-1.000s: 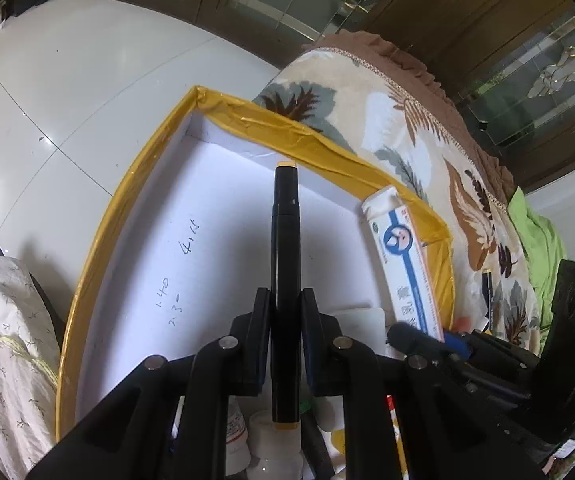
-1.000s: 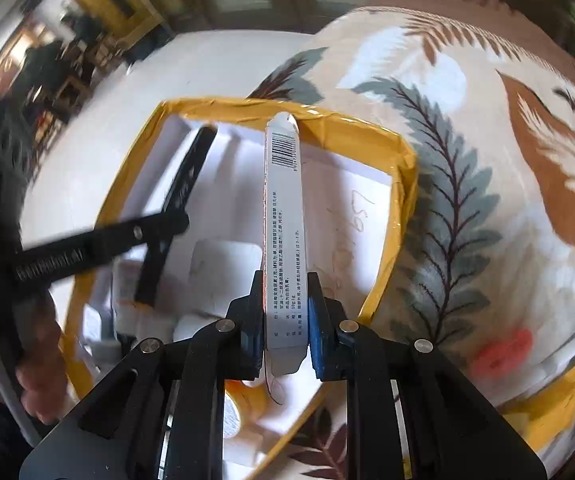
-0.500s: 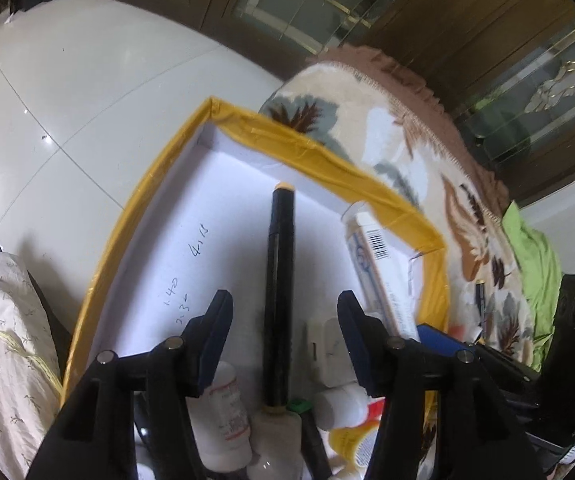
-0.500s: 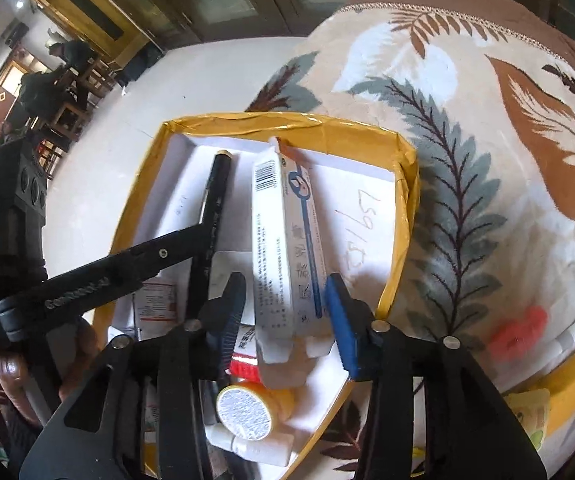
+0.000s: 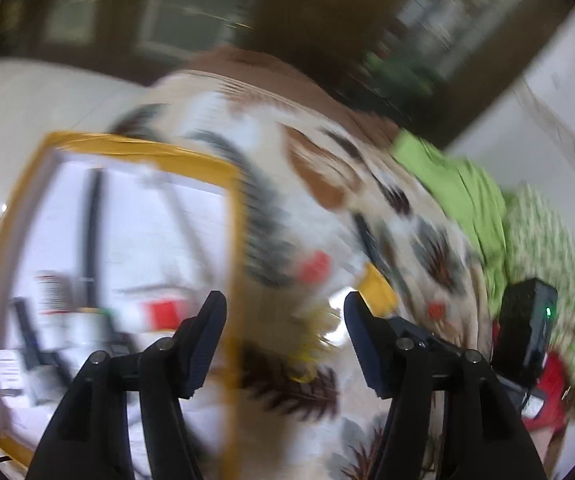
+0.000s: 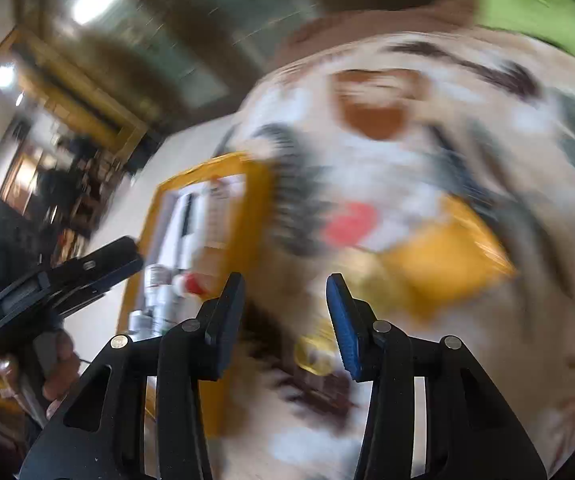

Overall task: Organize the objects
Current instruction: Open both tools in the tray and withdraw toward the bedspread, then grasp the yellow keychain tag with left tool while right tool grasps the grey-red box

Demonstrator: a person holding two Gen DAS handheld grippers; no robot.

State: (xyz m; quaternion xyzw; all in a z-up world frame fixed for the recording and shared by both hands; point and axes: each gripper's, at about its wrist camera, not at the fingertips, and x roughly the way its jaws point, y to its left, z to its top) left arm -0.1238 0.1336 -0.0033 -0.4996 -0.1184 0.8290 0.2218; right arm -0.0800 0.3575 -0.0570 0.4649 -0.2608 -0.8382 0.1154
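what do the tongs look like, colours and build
Both are black plastic with silver rivets at the joints. The left tongs have dark navy ribbed pads; the right tongs carry a brighter blue ribbed pad. A black unit with a green light sits beside them.

No readable text in my views: motion blur smears labels on items in yellow-edged box (image 5: 235, 240).
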